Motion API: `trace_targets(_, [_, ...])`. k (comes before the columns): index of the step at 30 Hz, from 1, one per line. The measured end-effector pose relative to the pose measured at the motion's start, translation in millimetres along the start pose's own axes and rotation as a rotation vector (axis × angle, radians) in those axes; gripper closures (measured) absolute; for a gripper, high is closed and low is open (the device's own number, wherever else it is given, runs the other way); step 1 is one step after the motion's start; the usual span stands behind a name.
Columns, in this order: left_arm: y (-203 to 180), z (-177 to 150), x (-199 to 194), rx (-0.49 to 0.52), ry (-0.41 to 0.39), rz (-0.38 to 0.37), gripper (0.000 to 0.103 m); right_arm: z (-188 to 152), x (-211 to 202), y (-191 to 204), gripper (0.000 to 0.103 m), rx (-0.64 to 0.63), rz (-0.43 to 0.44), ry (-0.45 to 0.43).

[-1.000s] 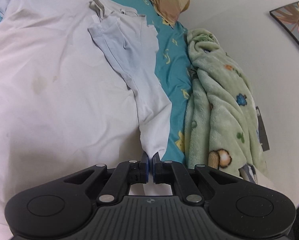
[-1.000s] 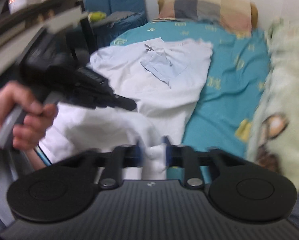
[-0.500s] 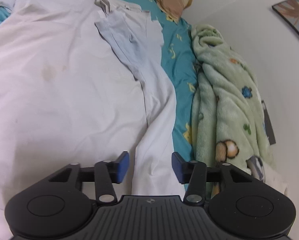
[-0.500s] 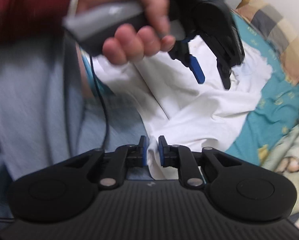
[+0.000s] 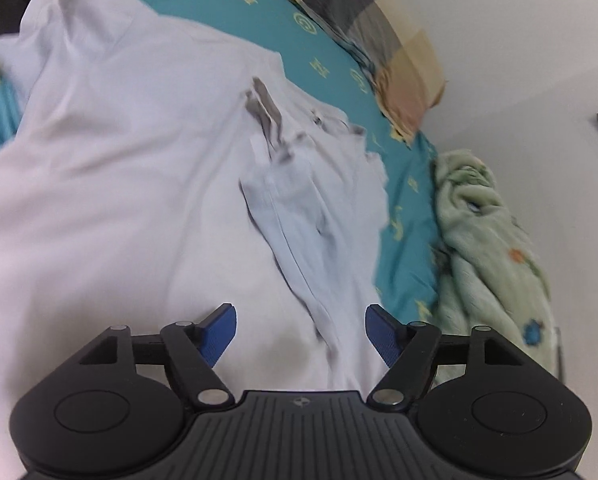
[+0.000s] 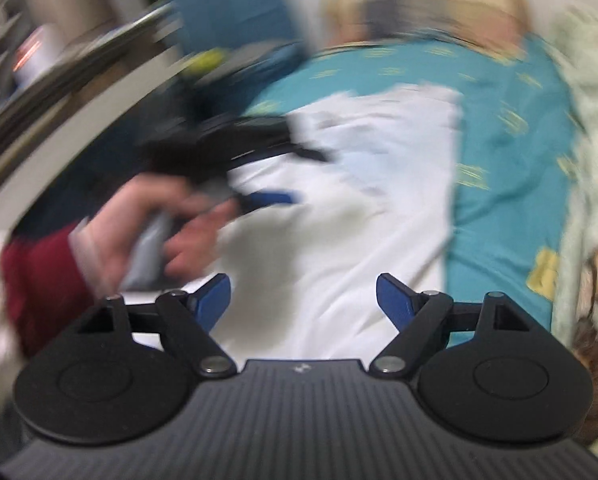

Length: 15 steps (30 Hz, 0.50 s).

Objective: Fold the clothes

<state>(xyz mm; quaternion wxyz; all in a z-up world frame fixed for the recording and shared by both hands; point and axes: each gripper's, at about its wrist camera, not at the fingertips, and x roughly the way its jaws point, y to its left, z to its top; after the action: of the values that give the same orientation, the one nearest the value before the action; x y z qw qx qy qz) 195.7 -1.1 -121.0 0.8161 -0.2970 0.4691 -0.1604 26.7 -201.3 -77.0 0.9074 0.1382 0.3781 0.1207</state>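
Left wrist view: left tongs [image 5: 301, 330] opening, blue pads wide apart above the white cotton shirt [image 5: 131, 184], gripping nothing. Shirt lies spread on the teal patterned bed sheet [image 5: 403, 184].

Right wrist view, blurred: right tongs [image 6: 303, 300] opening over the shirt [image 6: 363, 208], nothing clamped.

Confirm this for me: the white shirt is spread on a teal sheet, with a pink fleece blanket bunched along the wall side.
One detail is wrong: the fleece blanket is pale green, not pink, as the left wrist view shows. The rest holds: the white shirt lies spread on the teal sheet, and the blanket is bunched along the wall side.
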Motion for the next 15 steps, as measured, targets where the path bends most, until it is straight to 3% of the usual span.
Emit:
trace_targets(2, [-10.7, 16.8, 12.7, 0.098, -0.029, 0.047, 0.030, 1.0, 29.0, -27.0, 0.021, 0.105, -0.080, -0.016])
trace_targets(7, [-56.7, 54.1, 54.0, 0.390, -0.060, 0.119, 0.029, 7.1, 63.3, -53.2, 0.022, 0.080, -0.211, -0.019])
trace_targets(11, [-90.9, 81.4, 98.3, 0.573, -0.073, 0.158, 0.028, 10.3, 68.4, -78.9, 0.021, 0.199, -0.175, -0.050])
trace_targets(15, [-105.4, 105.8, 149.2, 0.741, -0.022, 0.193, 0.029, 14.1, 73.4, -94.0, 0.021, 0.269, -0.103, -0.053])
